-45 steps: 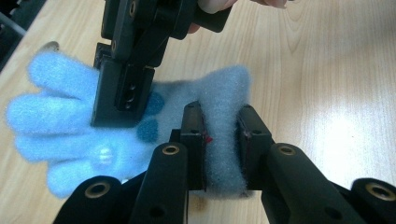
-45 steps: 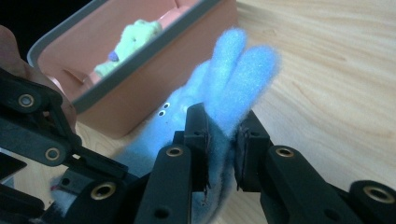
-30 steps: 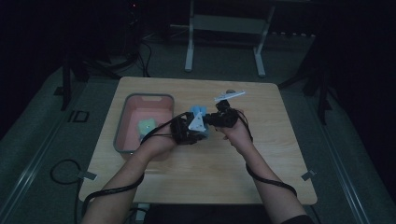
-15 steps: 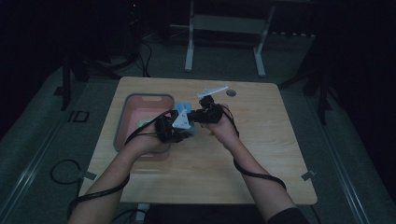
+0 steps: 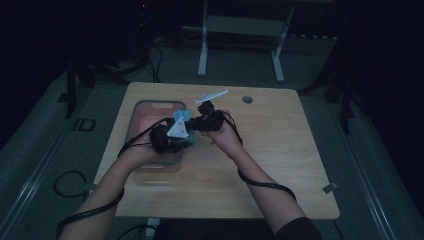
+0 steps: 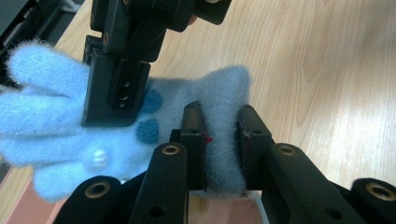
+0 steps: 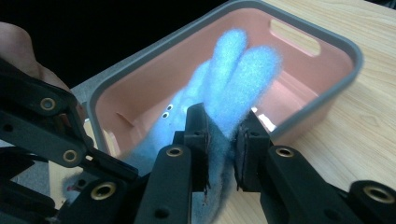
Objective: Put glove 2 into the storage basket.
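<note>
1. Here, both grippers grip one fuzzy light-blue glove (image 6: pixel 56 121) — a soft, fleecy knit with rounded fingers and two darker blue dots on it.
2. The left gripper (image 6: pixel 219 135) has its black jaws pressed tight on the cuff end, and the pile bulges between the two pads.
3. The right gripper (image 7: pixel 222 140) clamps the finger end of the same glove; its jaws squeeze the fabric thin, and two plump finger tips rise above them.
4. In the high view the glove (image 5: pixel 181 118) hangs above the tabletop near the right rim of the bin (image 5: pixel 150 105), which stands toward the tabletop's left edge.
5. The bin (image 7: pixel 327 42) is a rounded rectangular tub of smooth plastic — salmon-pink inside, grey along the rim, with a slot handle cut in its end wall.
6. The table (image 5: pixel 280 165) is pale wood-grain laminate with rounded corners; a small round grey cap (image 5: pixel 247 99) sits near its far edge.
7. Hard to make out: the high view is dim, so the glove reads there as a small blue patch behind the grey three-cornered plate.
8. In the right gripper view the glove's lower part blurs against the bin wall, and two tiny eye-like beads show faintly on it.
9. Part of the bin's near end is covered by the left hand (image 5: pixel 145 152) in the high view.
</note>
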Available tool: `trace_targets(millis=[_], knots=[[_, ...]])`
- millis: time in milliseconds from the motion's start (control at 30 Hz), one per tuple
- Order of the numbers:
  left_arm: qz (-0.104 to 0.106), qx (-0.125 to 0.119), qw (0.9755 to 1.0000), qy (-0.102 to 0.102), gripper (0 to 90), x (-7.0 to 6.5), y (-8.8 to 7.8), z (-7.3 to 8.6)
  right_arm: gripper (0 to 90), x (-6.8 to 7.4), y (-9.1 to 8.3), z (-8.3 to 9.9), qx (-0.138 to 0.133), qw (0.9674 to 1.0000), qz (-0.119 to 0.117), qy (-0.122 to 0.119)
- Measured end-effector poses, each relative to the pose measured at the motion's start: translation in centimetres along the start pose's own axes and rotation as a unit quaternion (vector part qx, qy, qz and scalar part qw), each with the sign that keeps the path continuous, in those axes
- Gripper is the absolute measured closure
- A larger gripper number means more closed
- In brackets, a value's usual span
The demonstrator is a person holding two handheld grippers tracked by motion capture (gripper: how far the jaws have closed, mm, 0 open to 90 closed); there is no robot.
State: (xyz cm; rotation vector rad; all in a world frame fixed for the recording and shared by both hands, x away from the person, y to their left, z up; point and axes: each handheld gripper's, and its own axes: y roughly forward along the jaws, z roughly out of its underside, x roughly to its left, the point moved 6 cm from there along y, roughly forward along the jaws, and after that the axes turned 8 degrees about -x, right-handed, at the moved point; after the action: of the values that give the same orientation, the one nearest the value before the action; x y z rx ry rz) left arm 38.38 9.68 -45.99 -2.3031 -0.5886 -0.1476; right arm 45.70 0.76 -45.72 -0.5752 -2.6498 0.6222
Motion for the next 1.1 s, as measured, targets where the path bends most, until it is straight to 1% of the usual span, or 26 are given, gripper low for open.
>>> trace_targets(millis=[233,333,600,933,967,1067,1100], knots=[[-0.006,0.006,0.9999,-0.009,76.4,0.4,-1.0,1.3,77.8,1.1,1.7,-0.6,0.005,0.9999,-0.010,-0.003],[-0.009,0.011,0.9998,-0.011,76.4,0.6,-1.4,1.9,77.8,1.5,2.3,-0.8,0.008,0.9998,-0.014,-0.008],[-0.014,0.018,0.9996,-0.017,76.5,0.9,-2.5,3.3,77.8,2.5,4.0,-1.1,0.008,0.9996,-0.026,-0.009],[-0.017,0.030,0.9990,-0.029,76.4,1.4,-2.6,5.4,77.8,2.5,6.1,-0.8,0.013,0.9994,-0.031,0.002],[-0.017,0.028,0.9991,-0.027,76.4,1.5,-2.6,5.6,77.8,2.4,6.4,-0.7,0.015,0.9994,-0.031,0.003],[-0.014,0.031,0.9990,-0.028,76.4,1.6,-2.5,6.3,77.8,2.4,7.1,-0.4,0.021,0.9993,-0.031,0.004],[-0.013,0.031,0.9989,-0.033,76.4,1.6,-2.4,6.5,77.8,2.4,7.4,-0.3,0.023,0.9993,-0.029,0.003]])
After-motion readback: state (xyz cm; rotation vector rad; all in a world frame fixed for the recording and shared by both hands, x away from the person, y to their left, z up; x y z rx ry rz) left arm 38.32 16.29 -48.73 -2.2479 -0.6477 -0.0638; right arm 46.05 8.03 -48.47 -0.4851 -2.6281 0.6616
